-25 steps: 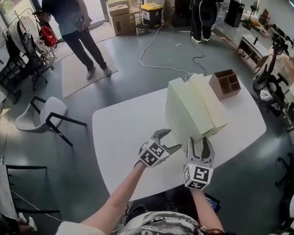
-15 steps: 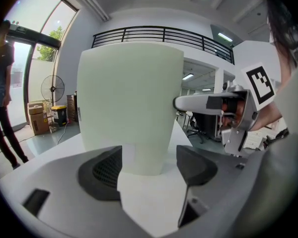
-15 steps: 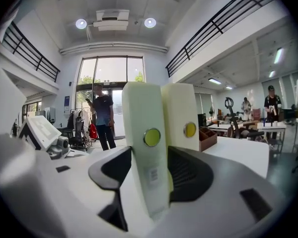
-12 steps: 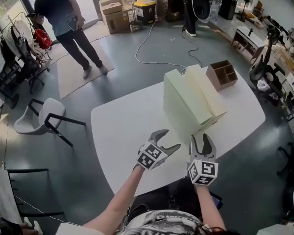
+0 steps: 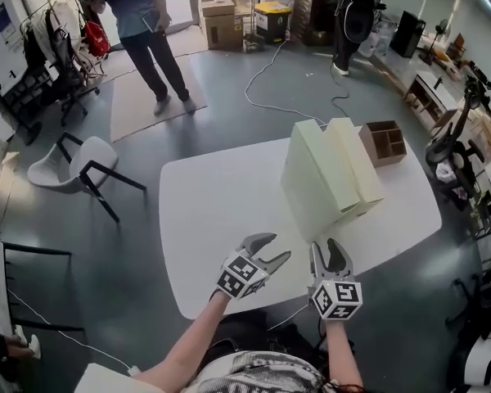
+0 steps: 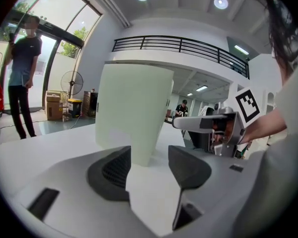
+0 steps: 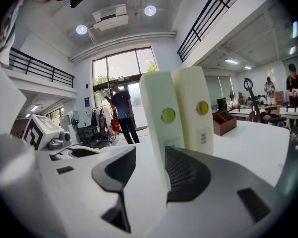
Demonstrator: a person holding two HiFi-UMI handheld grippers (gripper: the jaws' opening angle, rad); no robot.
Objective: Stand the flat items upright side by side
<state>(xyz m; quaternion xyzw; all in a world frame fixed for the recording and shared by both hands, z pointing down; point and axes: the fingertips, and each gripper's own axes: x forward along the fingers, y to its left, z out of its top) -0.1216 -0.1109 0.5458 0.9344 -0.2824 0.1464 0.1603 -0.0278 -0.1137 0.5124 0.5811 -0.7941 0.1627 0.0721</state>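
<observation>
Flat items (image 5: 331,178), two pale green boxes, stand upright side by side toward the far right corner of the table (image 5: 221,211), beside one wooden organizer (image 5: 382,142). The left gripper (image 5: 272,248) and right gripper (image 5: 326,248) have drawn back to the near edge, empty jaws closing.

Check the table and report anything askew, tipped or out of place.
Nothing stands out. The pale green box and its twin stand upright side by side on the table; the wooden organizer sits level beyond them.
</observation>
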